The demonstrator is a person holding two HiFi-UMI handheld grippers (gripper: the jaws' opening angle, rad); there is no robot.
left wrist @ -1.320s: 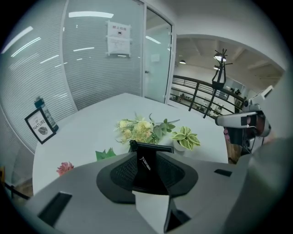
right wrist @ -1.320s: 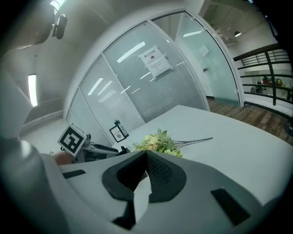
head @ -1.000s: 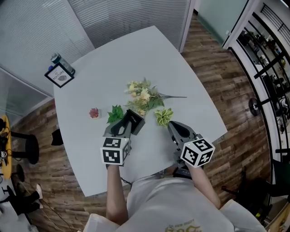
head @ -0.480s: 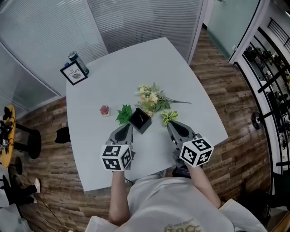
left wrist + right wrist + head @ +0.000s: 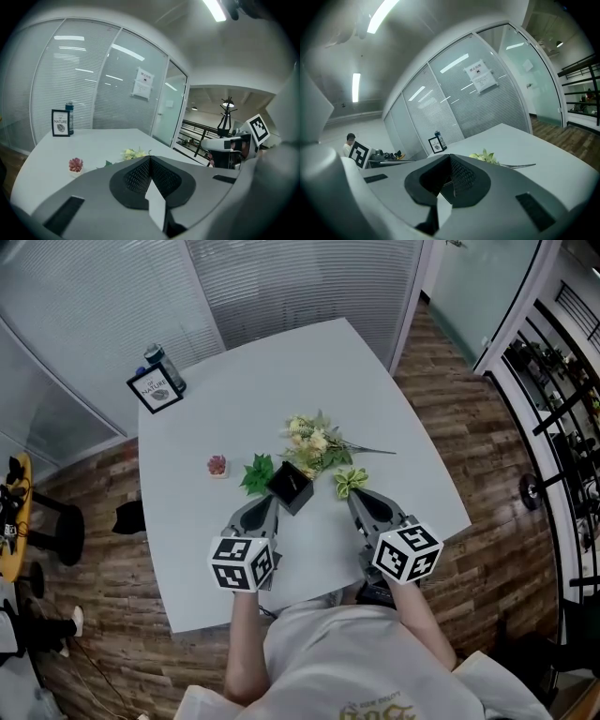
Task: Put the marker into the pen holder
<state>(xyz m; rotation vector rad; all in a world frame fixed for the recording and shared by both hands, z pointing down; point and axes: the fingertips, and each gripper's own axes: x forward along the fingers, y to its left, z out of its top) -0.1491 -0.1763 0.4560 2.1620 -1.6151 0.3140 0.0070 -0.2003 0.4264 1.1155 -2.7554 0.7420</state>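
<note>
A black square pen holder [image 5: 290, 487] stands on the white table [image 5: 253, 381], just in front of a bunch of flowers. No marker shows in any view. My left gripper [image 5: 266, 505] sits a short way to the holder's near left, its jaws shut with nothing between them; in the left gripper view [image 5: 150, 158] the two pads meet in a closed seam. My right gripper [image 5: 354, 500] lies to the holder's right, also shut and empty, and in the right gripper view [image 5: 450, 158] its pads are closed together.
Pale flowers [image 5: 314, 445] lie behind the holder, a green leafy sprig [image 5: 256, 472] to its left and a yellow-green plant [image 5: 347, 481] to its right. A small pink succulent [image 5: 217, 466] stands further left. A framed sign [image 5: 156, 389] and a bottle [image 5: 163, 362] stand at the far left corner.
A second ago my left gripper was right at the pen holder with its jaws apart; it has drawn back toward me and shut. The right gripper has hardly moved.
</note>
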